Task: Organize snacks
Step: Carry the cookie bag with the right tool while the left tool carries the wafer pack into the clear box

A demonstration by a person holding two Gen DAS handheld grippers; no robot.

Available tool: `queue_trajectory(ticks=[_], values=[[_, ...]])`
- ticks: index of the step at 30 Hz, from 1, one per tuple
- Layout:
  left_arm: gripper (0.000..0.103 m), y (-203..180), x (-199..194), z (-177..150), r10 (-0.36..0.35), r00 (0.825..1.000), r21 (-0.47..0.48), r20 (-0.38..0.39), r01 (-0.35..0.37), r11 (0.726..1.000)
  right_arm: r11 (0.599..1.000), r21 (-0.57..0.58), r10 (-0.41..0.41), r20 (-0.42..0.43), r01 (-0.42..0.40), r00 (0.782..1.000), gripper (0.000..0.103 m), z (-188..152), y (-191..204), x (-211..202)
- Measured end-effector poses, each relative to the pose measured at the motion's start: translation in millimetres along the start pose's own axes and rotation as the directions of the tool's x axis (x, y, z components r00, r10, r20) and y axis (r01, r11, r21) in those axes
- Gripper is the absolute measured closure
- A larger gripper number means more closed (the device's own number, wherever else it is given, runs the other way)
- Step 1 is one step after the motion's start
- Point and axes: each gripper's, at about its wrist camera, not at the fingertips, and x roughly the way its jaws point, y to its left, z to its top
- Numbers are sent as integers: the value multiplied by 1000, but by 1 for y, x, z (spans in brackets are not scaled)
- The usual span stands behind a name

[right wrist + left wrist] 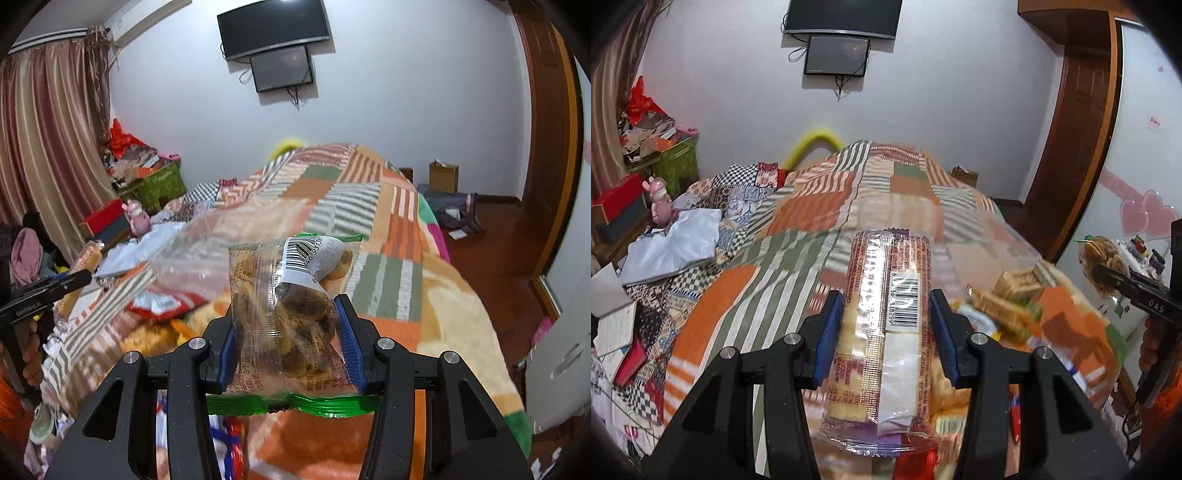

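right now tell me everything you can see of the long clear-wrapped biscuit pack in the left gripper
The long clear-wrapped biscuit pack is a tube of pale yellow biscuits in glossy transparent film, printed with reddish-brown text and a white barcode label. A crimped seam runs along its length and the ends are sealed flat. It lies lengthwise between the blue pads of the left gripper, clamped on both sides and held above the patchwork bedspread.

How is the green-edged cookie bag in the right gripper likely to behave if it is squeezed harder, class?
The cookie bag is thin clear film, so it probably crumples rather than resists. The cookies inside look brittle and may crack between the right gripper pads. Glossy film might slip; its loose green ends would likely flop.
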Motion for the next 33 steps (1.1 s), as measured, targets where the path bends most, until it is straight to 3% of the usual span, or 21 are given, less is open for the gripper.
queue_trajectory(ticks=[14,25,33], values=[[56,-8,72,56,-2,999,12,-48,3,1000,999,-32,40,23,-39,999,59,45,5,43],[56,-9,154,67,-36,981,21,-192,41,999,998,-63,19,-69,-23,997,59,58,8,107],[57,-24,196,71,-24,966,87,-256,48,995,995,-98,1,-159,-17,987,59,58,14,150]])
